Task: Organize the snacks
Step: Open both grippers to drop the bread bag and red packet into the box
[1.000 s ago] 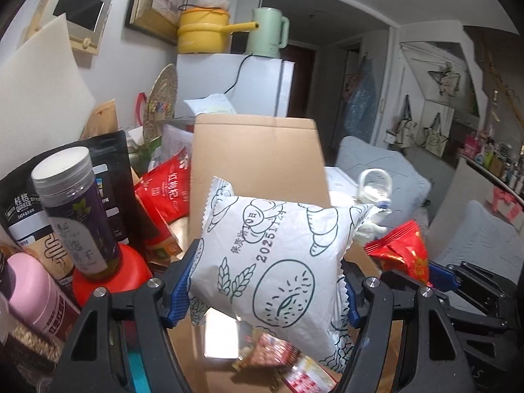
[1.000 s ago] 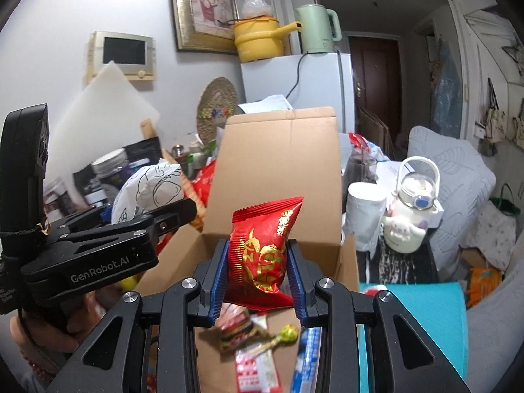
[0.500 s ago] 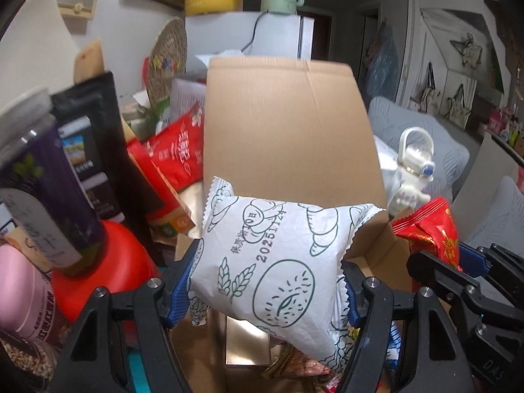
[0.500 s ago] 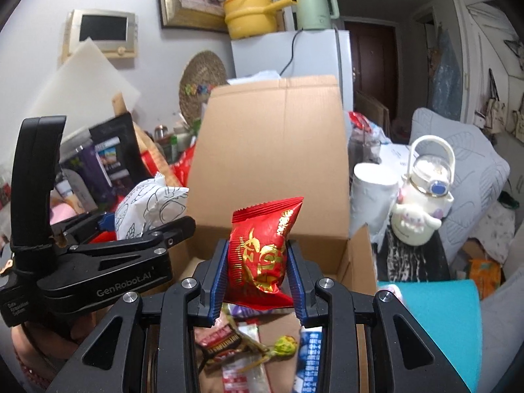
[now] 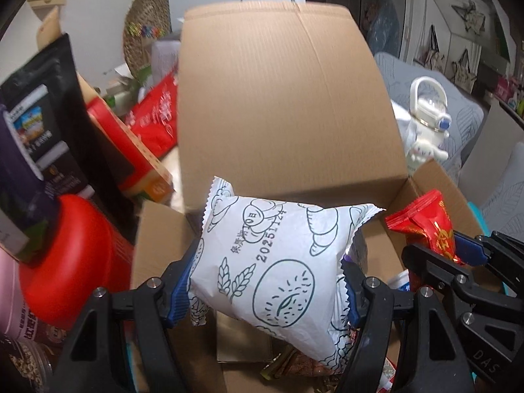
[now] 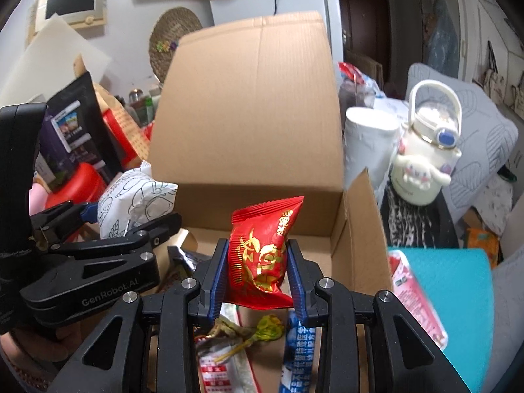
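An open cardboard box (image 5: 281,104) stands with its rear flap upright. Above its opening, the left tool (image 5: 267,290) spreads wide, clamped on a white bread packet (image 5: 278,262). Just beside it, the right tool (image 6: 257,270) pinches a smaller red snack packet (image 6: 262,255) between narrowly set fingers over loose wrappers (image 6: 242,330) inside.

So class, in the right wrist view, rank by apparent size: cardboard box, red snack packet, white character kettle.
1. cardboard box, far the largest
2. white character kettle
3. red snack packet, looking roughly as big as the kettle only through nearness
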{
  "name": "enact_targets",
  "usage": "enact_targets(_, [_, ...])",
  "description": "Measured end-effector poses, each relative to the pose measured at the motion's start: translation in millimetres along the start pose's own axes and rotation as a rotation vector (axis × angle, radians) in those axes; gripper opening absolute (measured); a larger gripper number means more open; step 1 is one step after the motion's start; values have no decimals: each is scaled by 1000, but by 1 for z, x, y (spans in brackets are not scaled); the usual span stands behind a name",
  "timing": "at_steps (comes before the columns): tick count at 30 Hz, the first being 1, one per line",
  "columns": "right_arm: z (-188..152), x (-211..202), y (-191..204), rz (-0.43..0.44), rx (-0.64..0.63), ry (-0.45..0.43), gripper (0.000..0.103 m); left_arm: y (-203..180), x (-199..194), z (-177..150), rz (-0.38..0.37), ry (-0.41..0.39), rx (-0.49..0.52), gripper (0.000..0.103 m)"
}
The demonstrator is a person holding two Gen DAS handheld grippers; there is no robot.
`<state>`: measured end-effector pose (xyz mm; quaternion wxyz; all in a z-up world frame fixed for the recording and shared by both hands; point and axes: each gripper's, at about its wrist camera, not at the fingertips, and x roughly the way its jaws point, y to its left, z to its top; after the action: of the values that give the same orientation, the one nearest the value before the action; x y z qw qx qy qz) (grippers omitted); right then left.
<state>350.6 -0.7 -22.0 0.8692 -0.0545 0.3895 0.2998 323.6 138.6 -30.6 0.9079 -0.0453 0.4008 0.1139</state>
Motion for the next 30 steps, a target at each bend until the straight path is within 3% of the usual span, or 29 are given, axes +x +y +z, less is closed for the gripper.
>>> enact_targets(13, [-1, 15, -4, 18, 42, 70, 35, -7, 21, -6, 65, 104, 20, 76])
enact_targets(15, [-1, 11, -4, -4, 42, 63, 45, -7, 18, -5, 55, 99, 18, 76])
enact_targets(17, [-1, 8, -4, -15, 42, 57, 50, -9, 13, -5, 81, 87, 23, 76])
enact_targets(22, [0, -5, -1, -19, 35, 31, 50, -11, 4, -5, 70, 87, 24, 76])
enact_targets(30, [5, -41, 2, 11, 45, -38, 50, 0, -37, 3, 16, 4, -28, 76])
